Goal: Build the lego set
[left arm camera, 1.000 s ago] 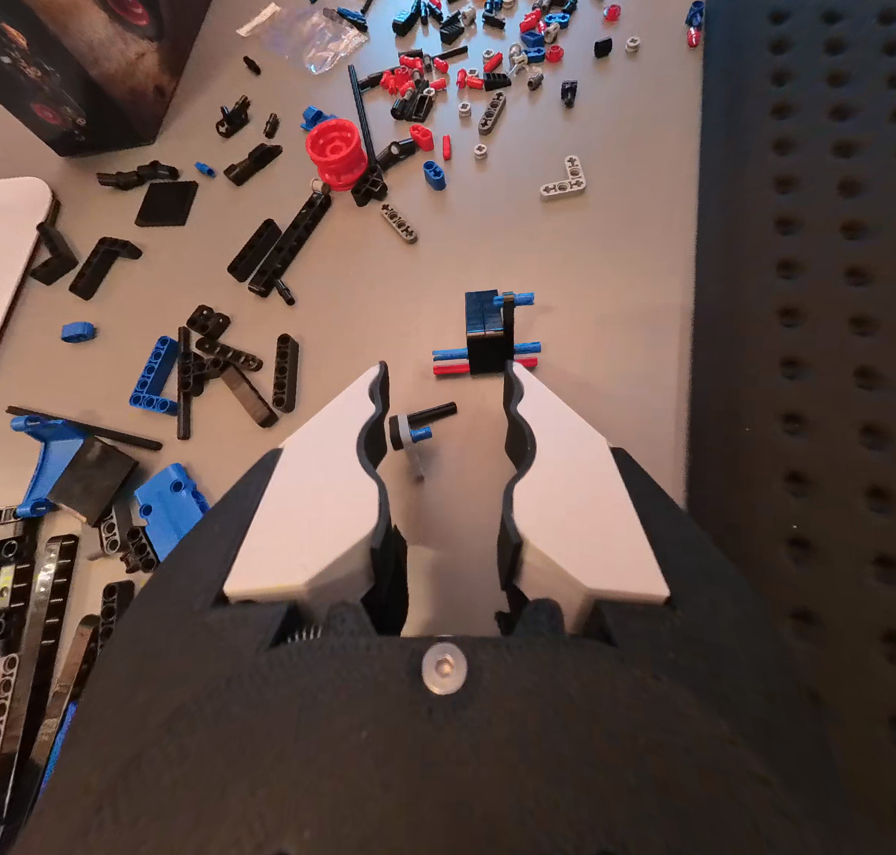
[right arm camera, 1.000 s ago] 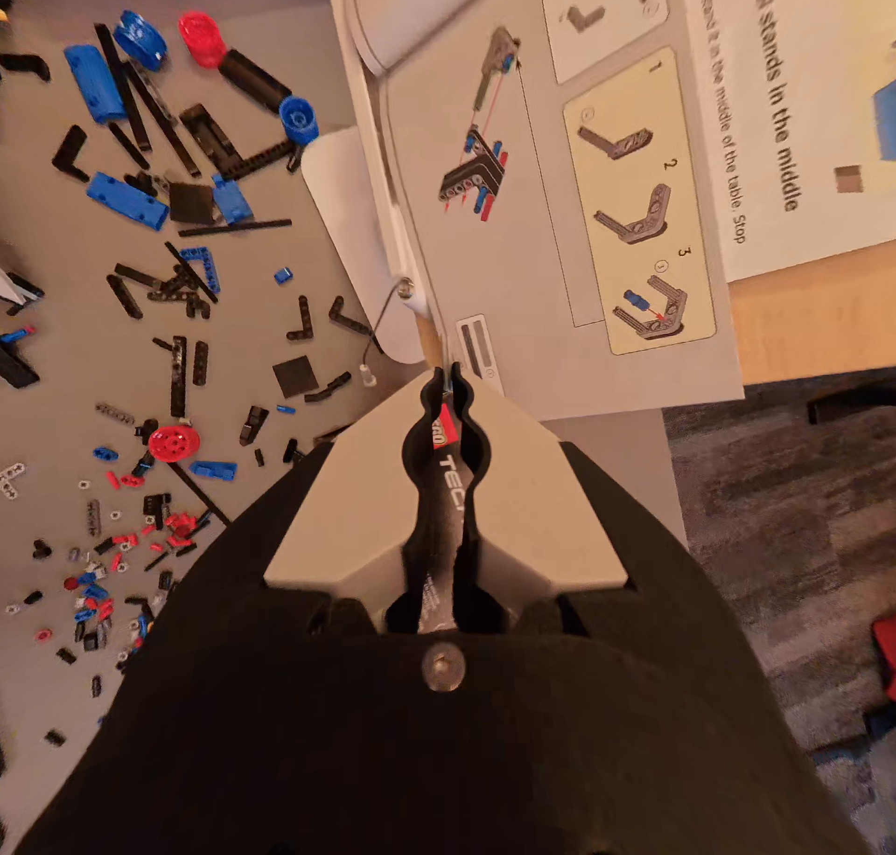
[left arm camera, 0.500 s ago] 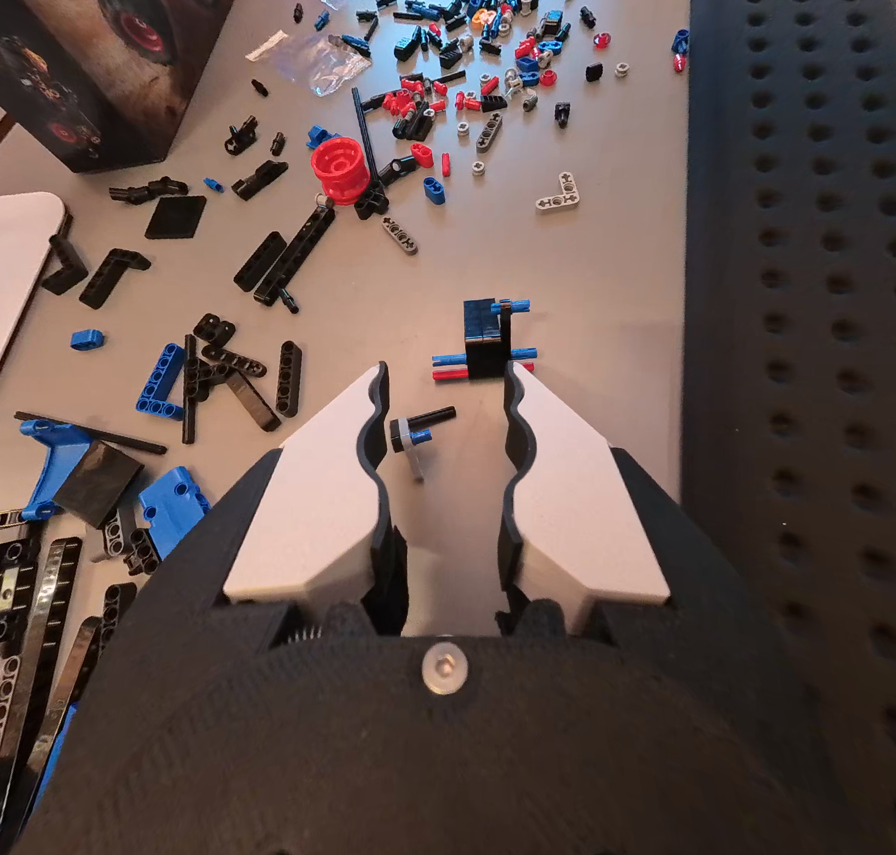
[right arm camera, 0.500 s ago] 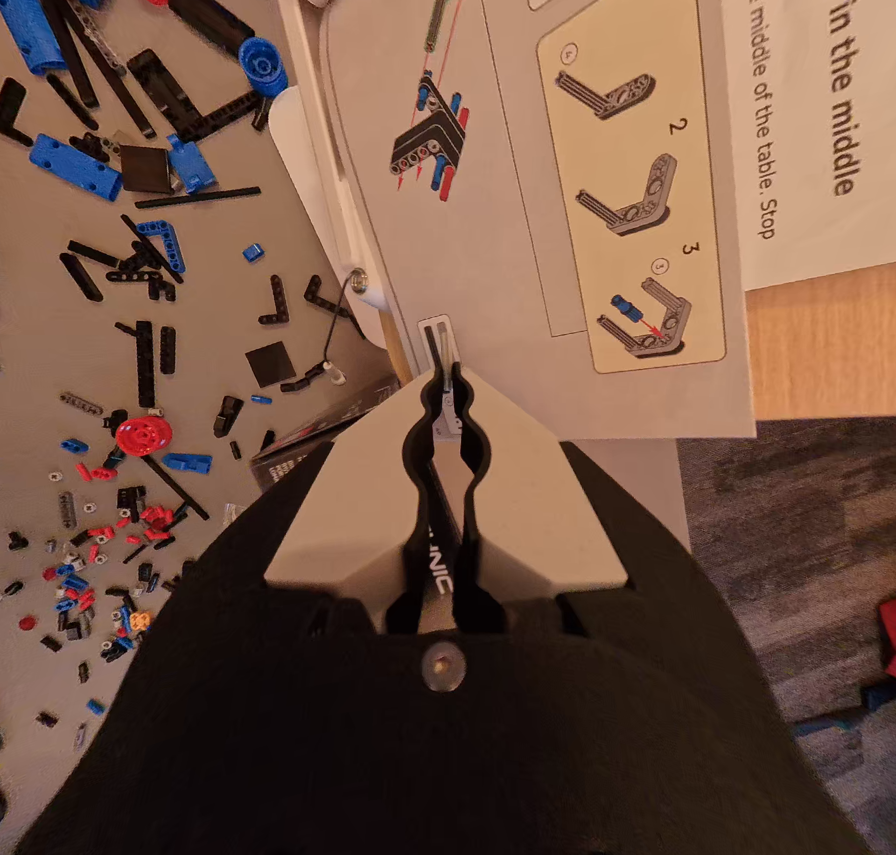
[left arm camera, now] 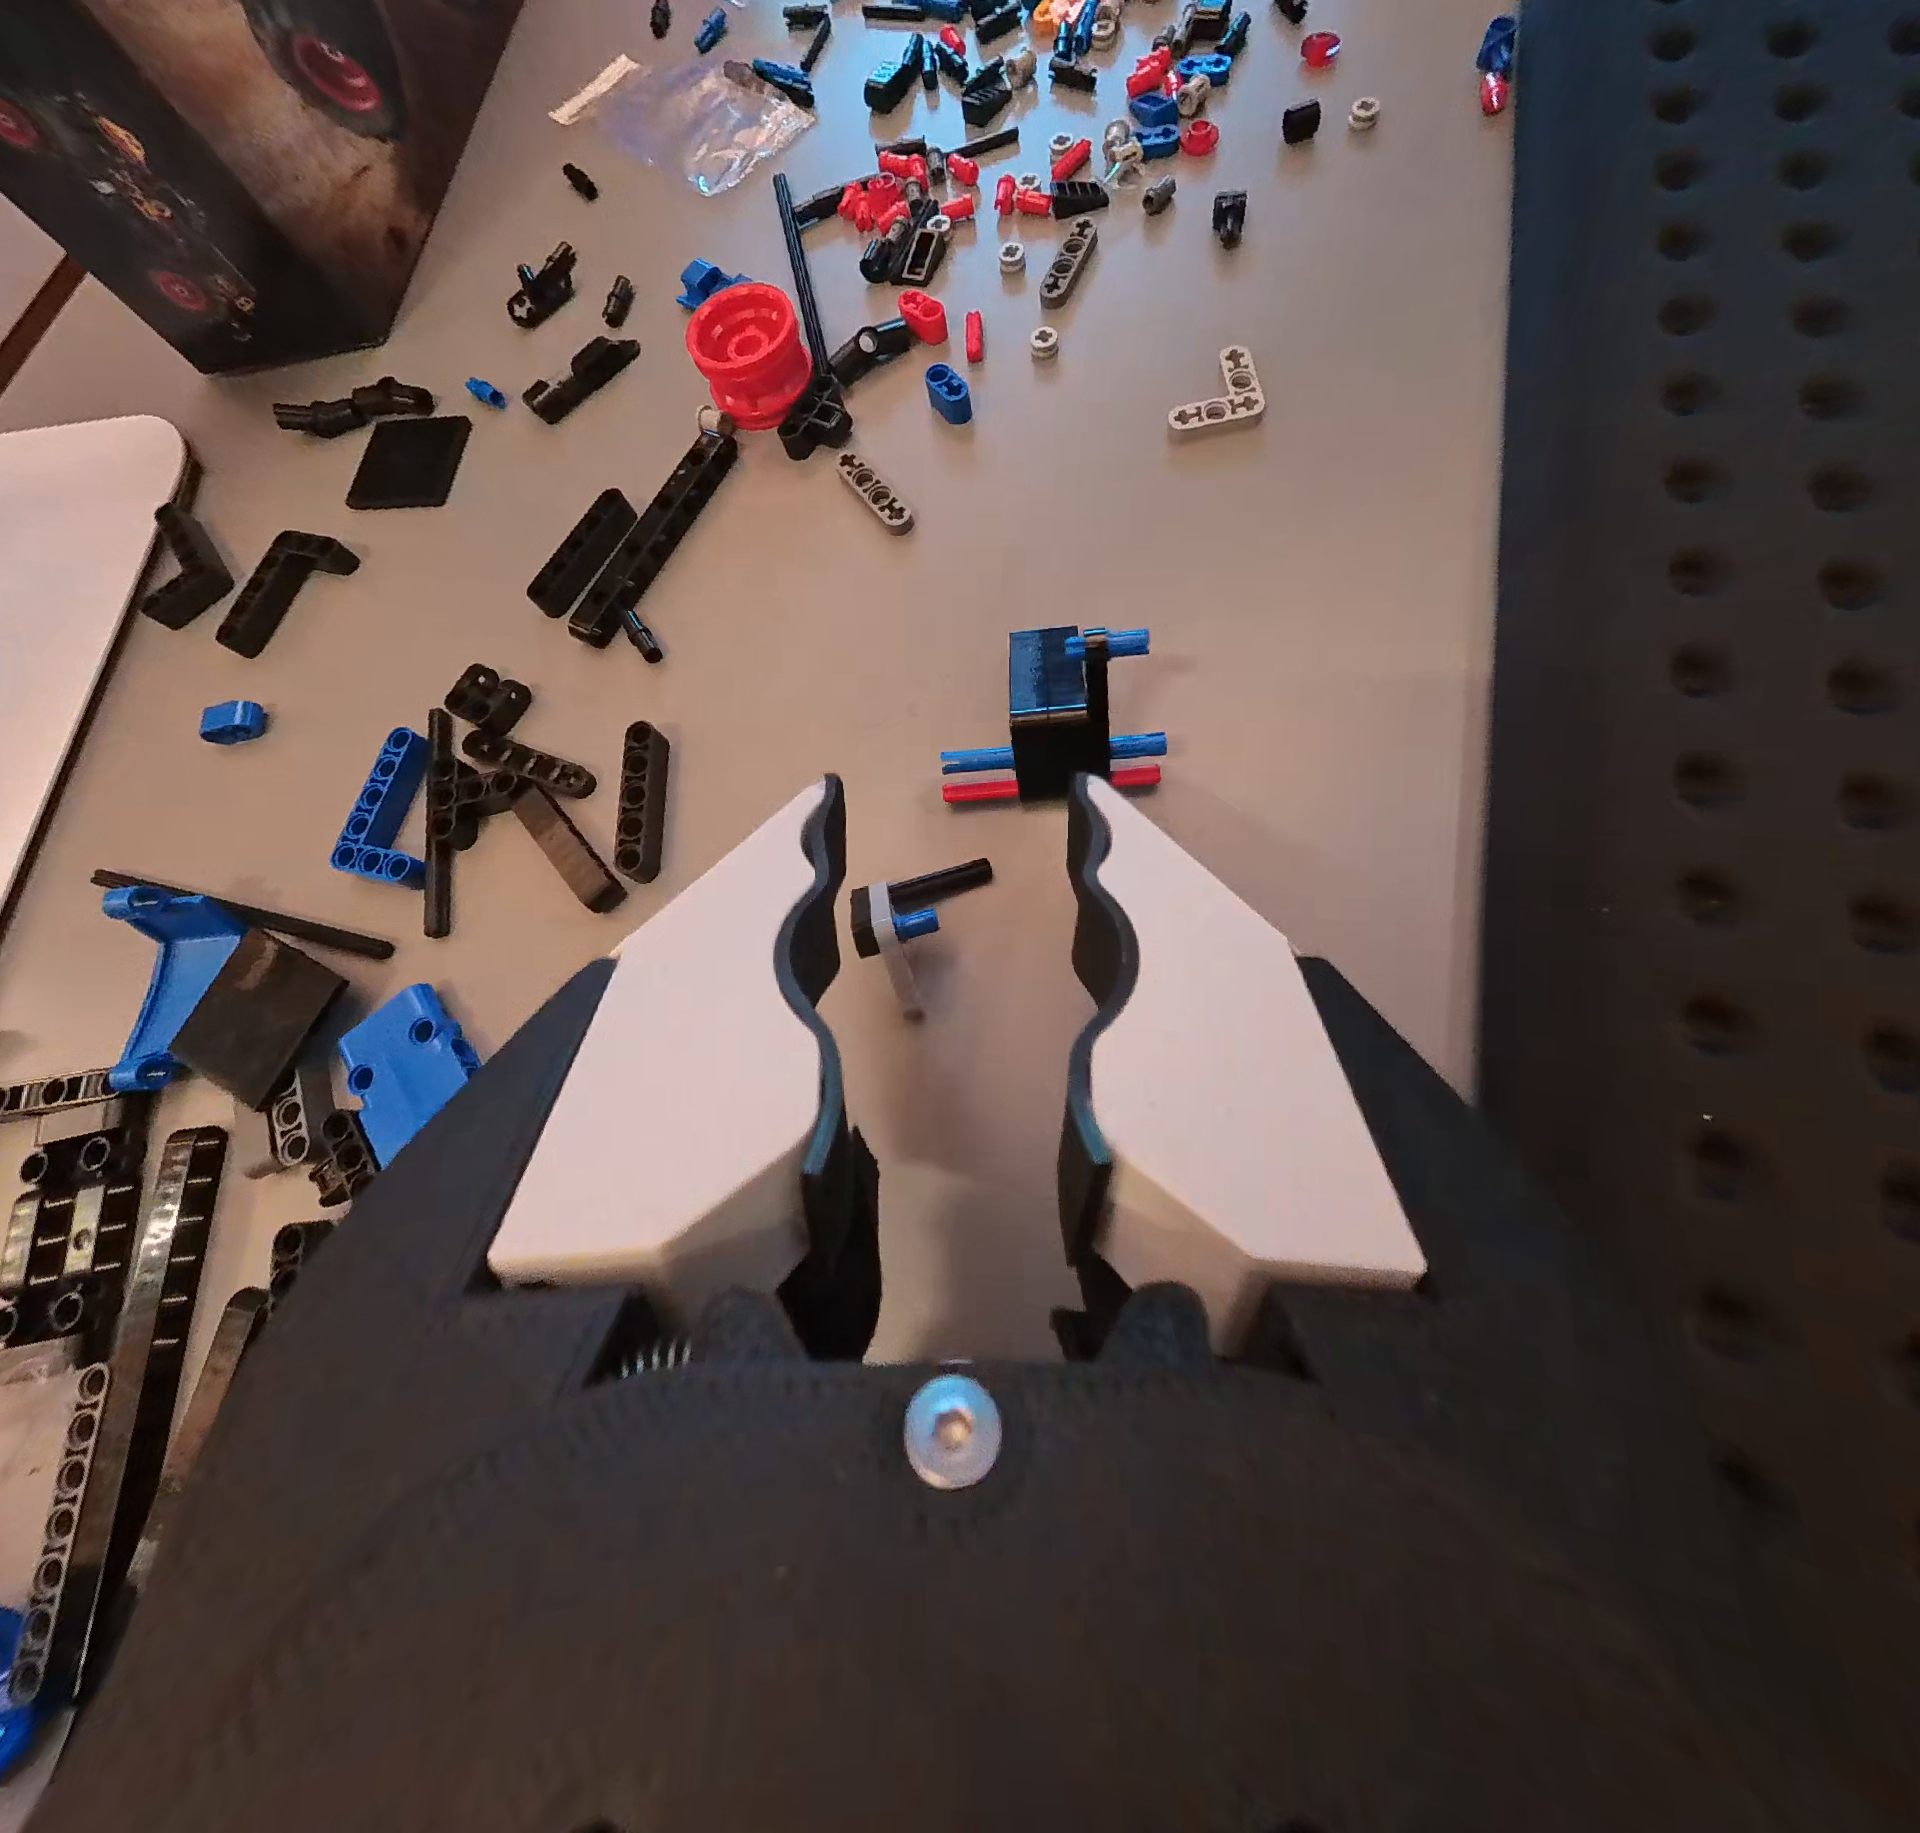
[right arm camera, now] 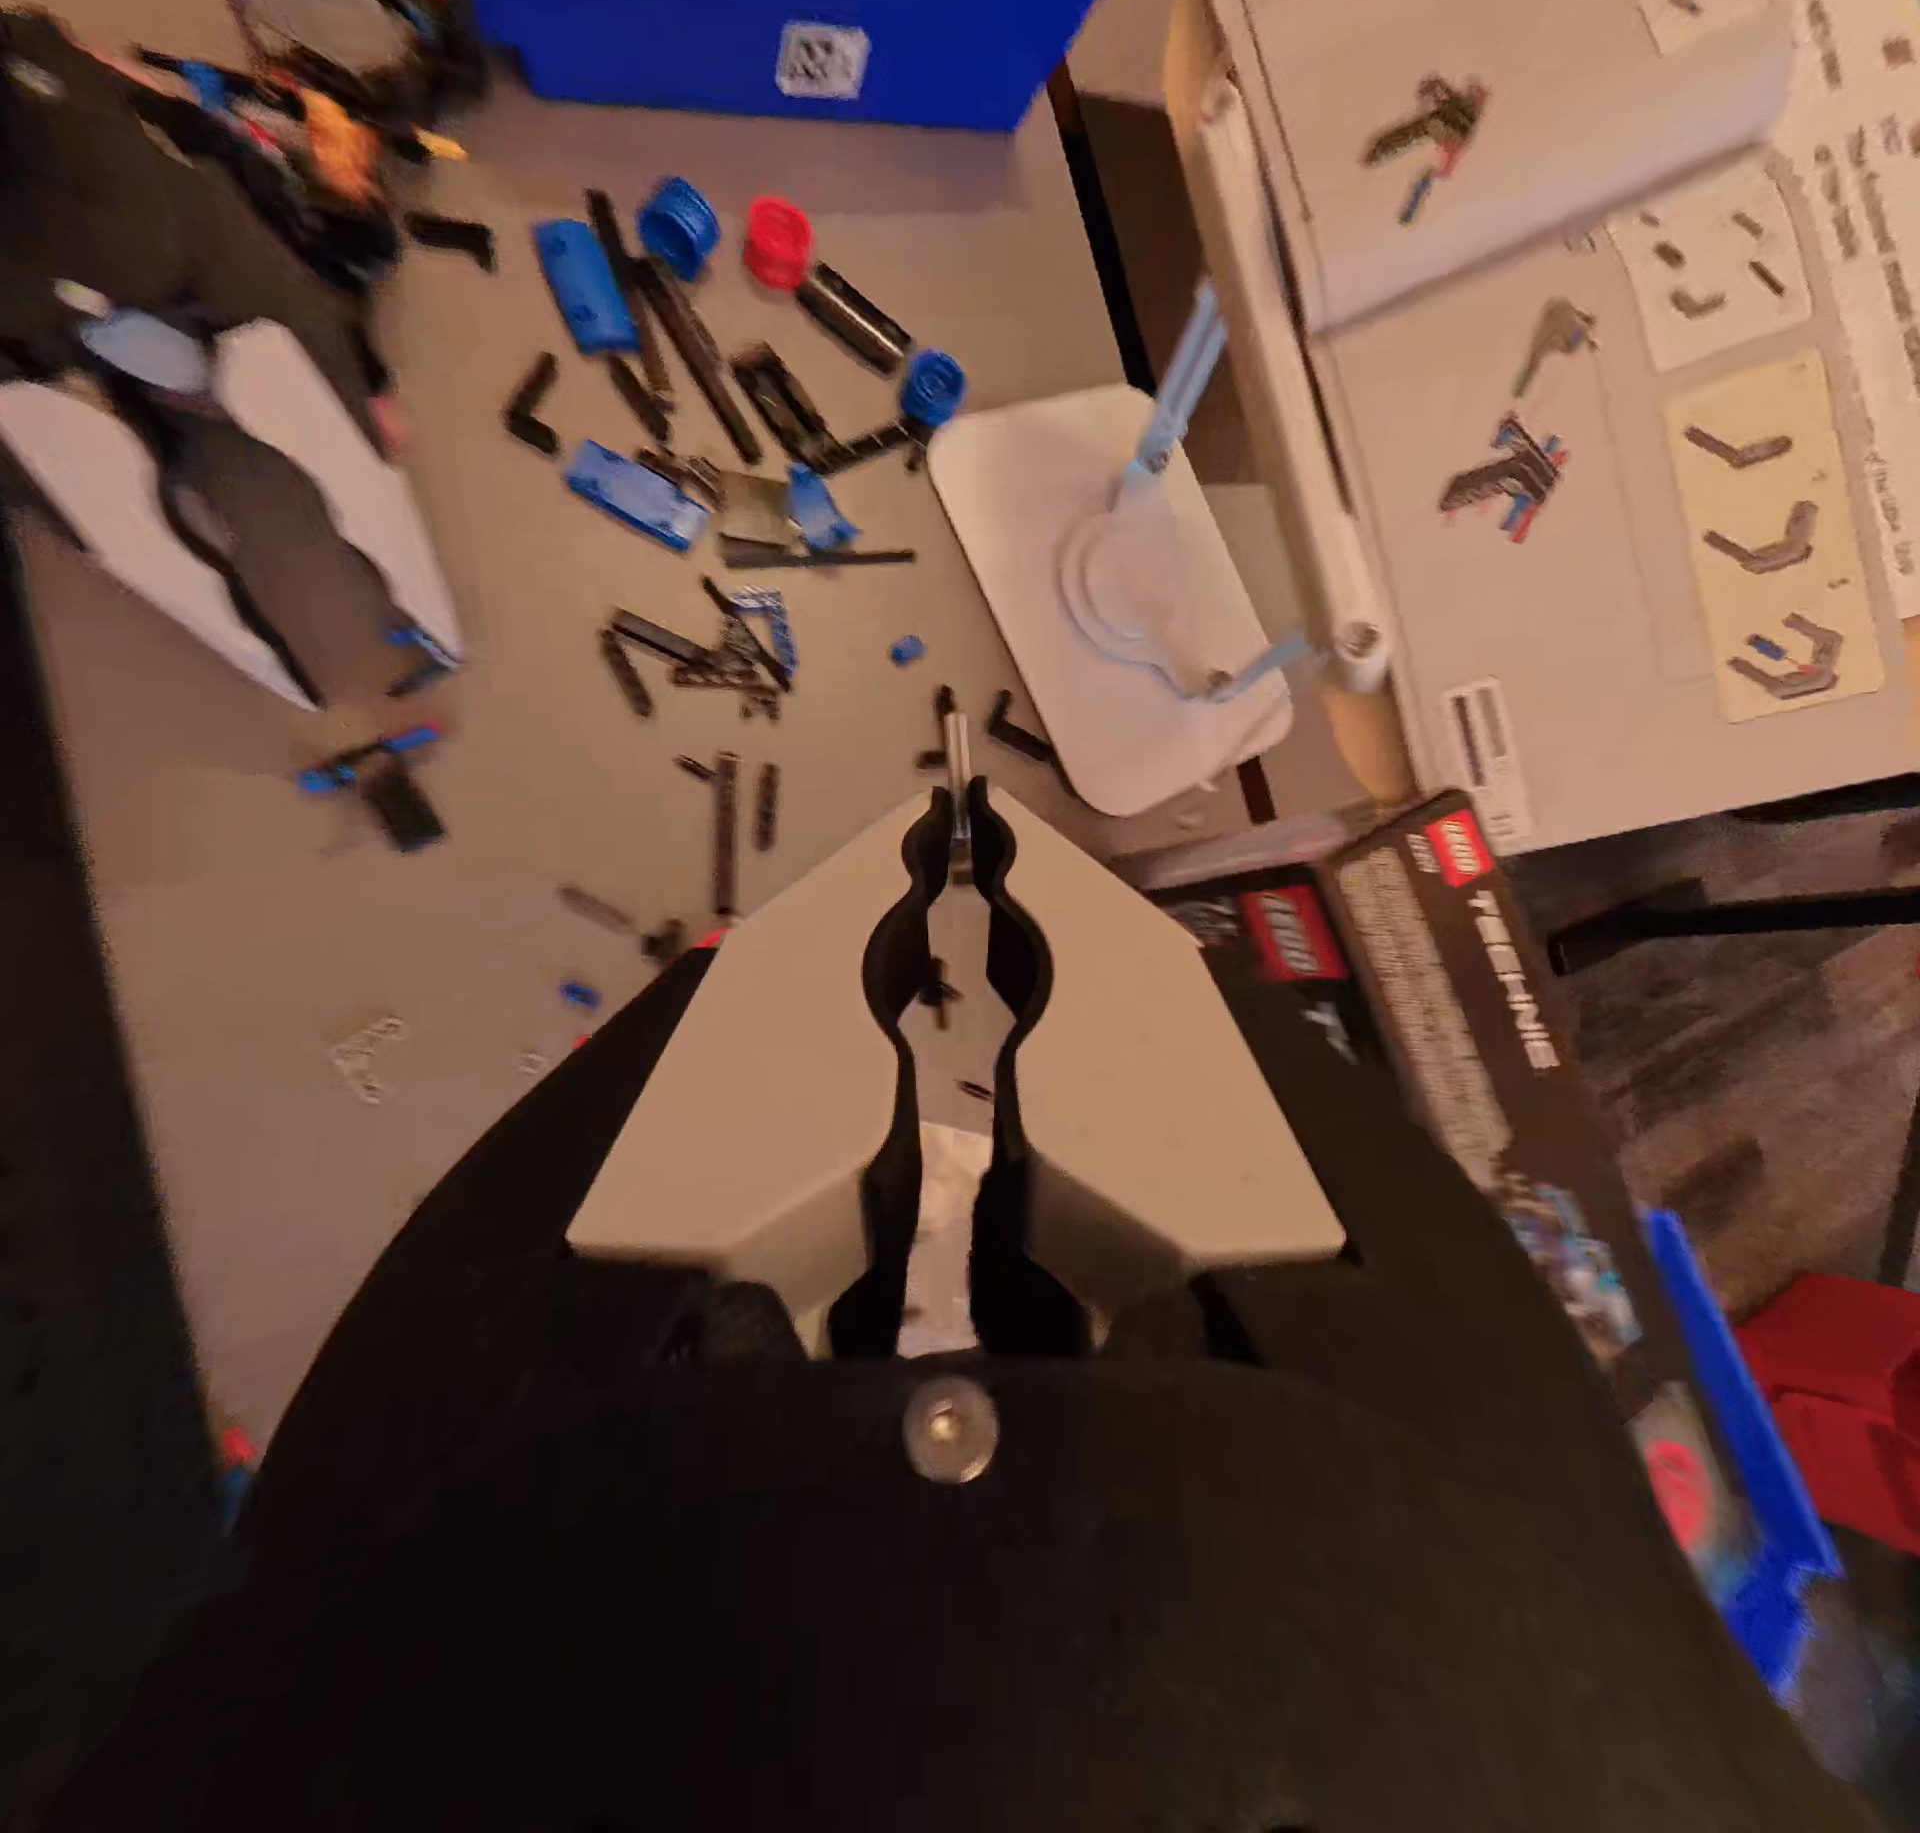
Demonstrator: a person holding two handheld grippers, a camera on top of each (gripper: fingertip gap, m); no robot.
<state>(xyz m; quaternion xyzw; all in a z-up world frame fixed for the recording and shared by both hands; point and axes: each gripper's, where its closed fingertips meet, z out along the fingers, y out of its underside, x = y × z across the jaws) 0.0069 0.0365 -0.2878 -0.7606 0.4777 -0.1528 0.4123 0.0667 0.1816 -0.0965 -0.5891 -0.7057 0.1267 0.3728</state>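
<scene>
While my left claw (left arm camera: pixel 951 796) gapes empty just short of the black block (left arm camera: pixel 1055 713), my right claw (right arm camera: pixel 958 801) pinches a thin grey peg (right arm camera: pixel 956 755).

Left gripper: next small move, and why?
Probably ease the left gripper down and shut on the small black, grey and blue piece. Its jaws stand open with that piece lying loose on the table between them; the right gripper is already shut on a thin grey part.

- Matt, layer-ridged black plastic body on left gripper (left arm camera: pixel 951 796); smooth pale finger (left arm camera: pixel 686 1035) faces.
- Glossy plastic red wheel hub (left arm camera: pixel 750 355) far ahead-left.
- Matt grey table (left arm camera: pixel 1195 557).
- Glossy card box (right arm camera: pixel 1455 962) right of right gripper (right arm camera: pixel 958 807).
</scene>
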